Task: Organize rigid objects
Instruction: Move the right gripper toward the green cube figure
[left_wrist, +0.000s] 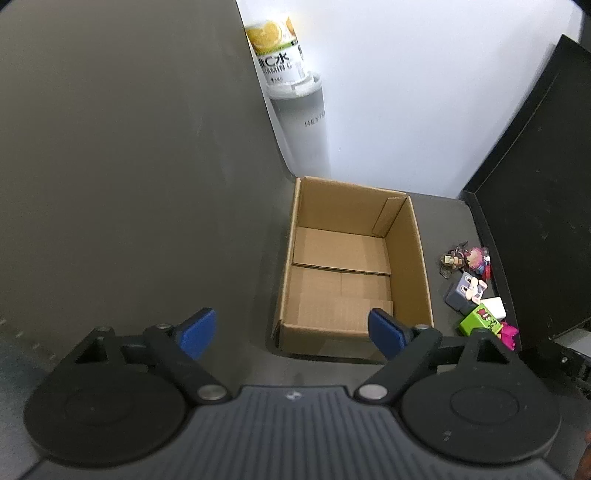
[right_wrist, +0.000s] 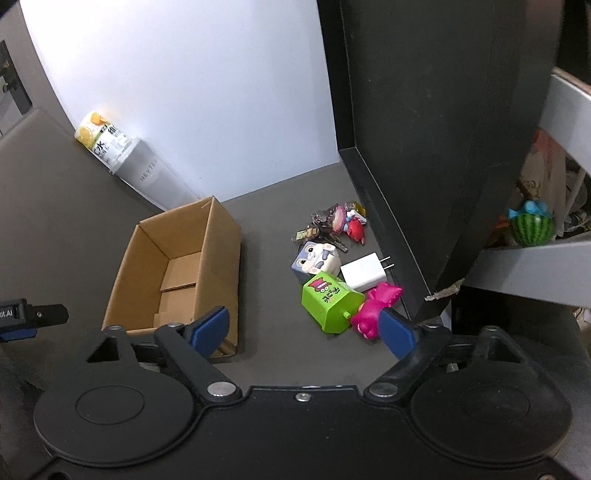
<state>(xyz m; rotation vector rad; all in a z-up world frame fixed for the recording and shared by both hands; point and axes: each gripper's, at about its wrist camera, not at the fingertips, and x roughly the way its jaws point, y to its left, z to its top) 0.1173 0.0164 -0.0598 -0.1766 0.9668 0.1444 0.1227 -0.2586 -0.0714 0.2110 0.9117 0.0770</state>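
An open, empty cardboard box (left_wrist: 354, 266) (right_wrist: 177, 266) sits on the dark grey table. To its right lies a cluster of small objects: a green cube toy (right_wrist: 328, 306) (left_wrist: 480, 319), a pink toy (right_wrist: 375, 308), a white charger plug (right_wrist: 364, 275) (left_wrist: 495, 307), a grey bunny cube (right_wrist: 316, 258) (left_wrist: 463, 291) and a bunch of keys with charms (right_wrist: 332, 225) (left_wrist: 465, 258). My left gripper (left_wrist: 291, 332) is open and empty, above the box's near edge. My right gripper (right_wrist: 306, 328) is open and empty, just in front of the green cube.
A white cylinder with an orange-printed bottle on it (left_wrist: 299, 107) (right_wrist: 129, 162) leans by the white wall behind the box. A black panel (right_wrist: 424, 147) (left_wrist: 535, 240) stands right of the objects. A shelf with a watermelon toy (right_wrist: 532, 225) is at the far right.
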